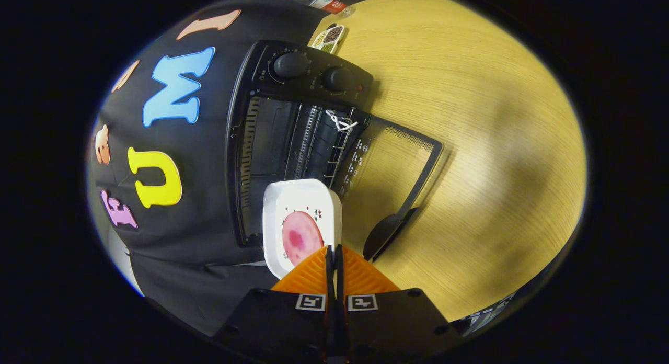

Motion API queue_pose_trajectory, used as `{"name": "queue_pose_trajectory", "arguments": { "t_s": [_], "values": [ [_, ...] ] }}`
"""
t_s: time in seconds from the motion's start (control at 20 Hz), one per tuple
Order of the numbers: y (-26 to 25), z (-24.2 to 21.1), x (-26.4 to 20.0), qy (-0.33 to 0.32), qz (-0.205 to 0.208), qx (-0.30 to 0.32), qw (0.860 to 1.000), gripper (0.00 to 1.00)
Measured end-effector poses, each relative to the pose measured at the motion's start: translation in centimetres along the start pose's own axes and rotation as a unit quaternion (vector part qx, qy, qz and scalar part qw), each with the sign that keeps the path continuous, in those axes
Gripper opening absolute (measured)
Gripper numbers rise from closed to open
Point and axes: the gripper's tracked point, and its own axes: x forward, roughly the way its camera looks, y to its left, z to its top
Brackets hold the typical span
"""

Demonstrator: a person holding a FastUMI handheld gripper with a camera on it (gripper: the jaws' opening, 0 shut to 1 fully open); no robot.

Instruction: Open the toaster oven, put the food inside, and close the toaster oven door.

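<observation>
**What I can't make out from here**

My gripper (333,254) covers the near edge of the white plate (300,207) and the near bit of the pink food slice (300,237); I can't see the fingers' contact with the rim. The plate hides the toaster oven (272,139) opening's lower part. Dial markings are too small to read. At the table's (470,118) far edge, a packet (319,1) is cut off

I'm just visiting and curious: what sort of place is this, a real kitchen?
Probably a staged kitchen corner in a recording booth. A toaster oven stands door-open on a wooden table against a black cloth wall. The tool, fingers closed on a white dish's rim, holds food up to it.
</observation>
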Motion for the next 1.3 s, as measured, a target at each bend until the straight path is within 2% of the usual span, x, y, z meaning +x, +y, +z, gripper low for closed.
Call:
{"name": "queue_pose_trajectory", "arguments": {
  "t_s": [0.55, 0.8, 1.3],
  "values": [
    [2.0, 3.4, 4.1, -0.078, 0.017, 0.066, 0.995, 0.02],
    [2.7, 3.4, 6.3, -0.098, 0.028, 0.104, 0.989, 0.02],
    [3.8, 6.5, 9.4, -0.165, 0.020, 0.120, 0.979, 0.02]
  ]
}}
